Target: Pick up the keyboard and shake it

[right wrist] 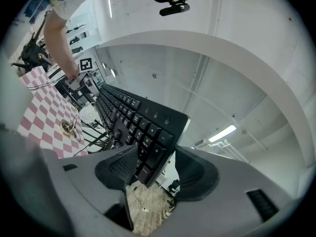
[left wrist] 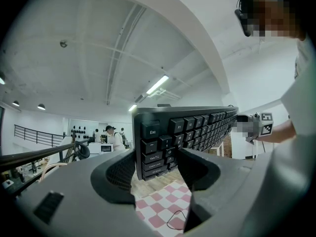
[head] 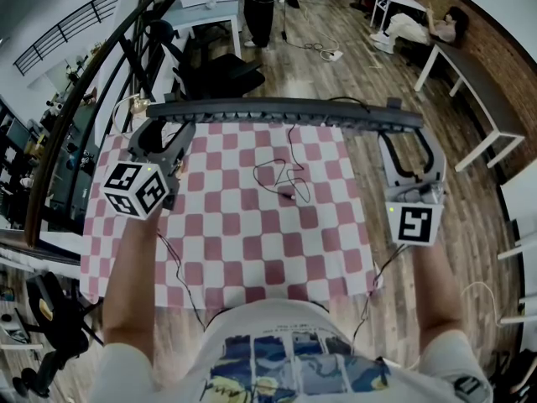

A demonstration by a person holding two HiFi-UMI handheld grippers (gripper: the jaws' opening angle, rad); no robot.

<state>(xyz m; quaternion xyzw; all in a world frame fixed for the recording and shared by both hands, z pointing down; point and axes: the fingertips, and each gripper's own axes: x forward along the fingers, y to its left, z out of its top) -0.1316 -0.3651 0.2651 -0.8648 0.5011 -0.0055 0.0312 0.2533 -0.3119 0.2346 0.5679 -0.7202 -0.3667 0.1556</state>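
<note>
The black keyboard [head: 277, 112] is held up in the air above the far edge of the checkered table [head: 252, 242], seen edge-on in the head view. My left gripper [head: 164, 131] is shut on its left end, by the Esc key [left wrist: 149, 131]. My right gripper [head: 411, 137] is shut on its right end, over the number pad [right wrist: 148, 137]. In the left gripper view the keyboard [left wrist: 192, 130] runs away to the right gripper; its keys face that camera. Its thin cable [head: 284, 175] lies looped on the cloth below.
A black office chair [head: 220, 74] stands just beyond the table. A white bench table [head: 470, 82] is at the right, a railing [head: 84, 74] at the left. A person [head: 260, 7] stands at the back by a desk; another sits at the far right [head: 419, 28].
</note>
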